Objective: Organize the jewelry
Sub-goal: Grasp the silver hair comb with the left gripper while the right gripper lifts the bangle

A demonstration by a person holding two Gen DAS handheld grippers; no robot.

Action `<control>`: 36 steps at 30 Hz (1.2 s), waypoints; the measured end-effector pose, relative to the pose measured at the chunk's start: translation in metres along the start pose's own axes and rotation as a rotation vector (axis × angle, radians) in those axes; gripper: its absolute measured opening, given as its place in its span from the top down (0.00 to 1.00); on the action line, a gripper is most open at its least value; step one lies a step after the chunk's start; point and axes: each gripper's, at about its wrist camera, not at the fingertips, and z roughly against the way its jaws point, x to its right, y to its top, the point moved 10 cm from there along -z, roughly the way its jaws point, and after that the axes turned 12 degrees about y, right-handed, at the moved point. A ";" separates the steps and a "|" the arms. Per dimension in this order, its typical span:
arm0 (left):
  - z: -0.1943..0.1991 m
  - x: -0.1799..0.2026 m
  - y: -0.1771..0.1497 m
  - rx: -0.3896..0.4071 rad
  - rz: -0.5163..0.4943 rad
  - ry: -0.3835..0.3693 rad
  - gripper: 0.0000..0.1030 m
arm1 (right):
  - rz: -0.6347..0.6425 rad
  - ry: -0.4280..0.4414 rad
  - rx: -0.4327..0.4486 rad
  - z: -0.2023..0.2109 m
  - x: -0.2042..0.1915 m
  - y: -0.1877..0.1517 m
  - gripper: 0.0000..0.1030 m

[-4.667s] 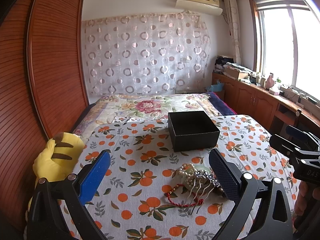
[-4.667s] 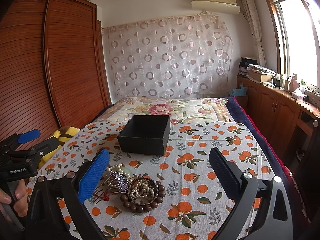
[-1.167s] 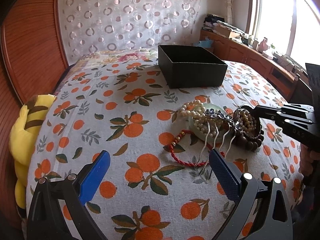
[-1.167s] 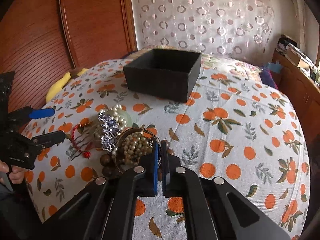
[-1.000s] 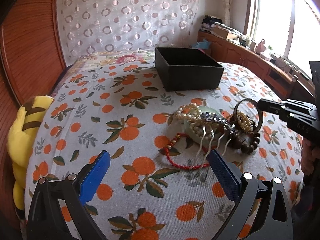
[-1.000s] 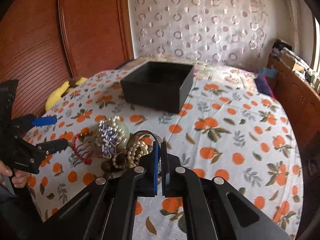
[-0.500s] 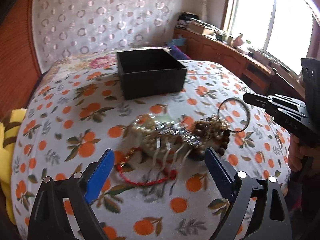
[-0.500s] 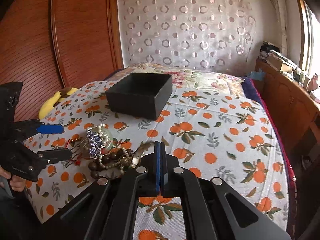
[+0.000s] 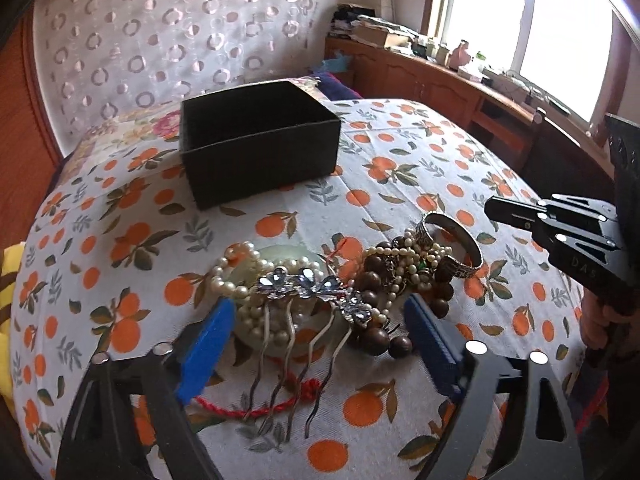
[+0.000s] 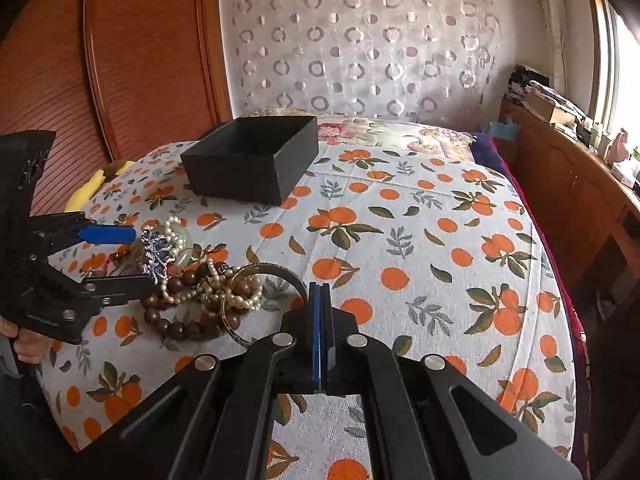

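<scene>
A heap of jewelry lies on the orange-print cloth: a silver hair comb [image 9: 304,300], white pearl strands [image 9: 236,280], brown wooden beads [image 9: 372,280], a red cord bracelet [image 9: 248,408] and a silver bangle [image 9: 460,252]. My left gripper [image 9: 316,344] is open, its blue pads either side of the comb. My right gripper [image 10: 320,308] is shut with nothing between its pads, just right of the bangle [image 10: 276,270]. An open black box [image 9: 256,140] stands behind the heap, also seen in the right wrist view [image 10: 252,164].
The heap sits on a bed [image 10: 440,240] covered with the printed cloth. A yellow plush toy [image 10: 92,188] lies at the bed's left edge by a wooden wardrobe [image 10: 140,60]. A wooden counter [image 9: 460,84] runs under the window on the right.
The bangle, lifted by my right gripper, now lies against the heap and the right gripper is shut and clear of it. My left gripper has moved in over the comb.
</scene>
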 end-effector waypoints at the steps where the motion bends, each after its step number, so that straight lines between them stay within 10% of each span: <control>1: -0.001 0.002 0.000 -0.001 -0.008 0.003 0.27 | 0.000 0.000 0.000 0.000 0.000 -0.001 1.00; 13: -0.004 -0.002 -0.002 0.006 -0.009 0.022 0.48 | -0.009 0.019 -0.011 -0.005 -0.003 -0.005 0.99; 36: 0.037 -0.019 0.002 0.098 0.063 0.018 0.48 | -0.034 0.047 -0.092 -0.030 -0.002 -0.004 0.91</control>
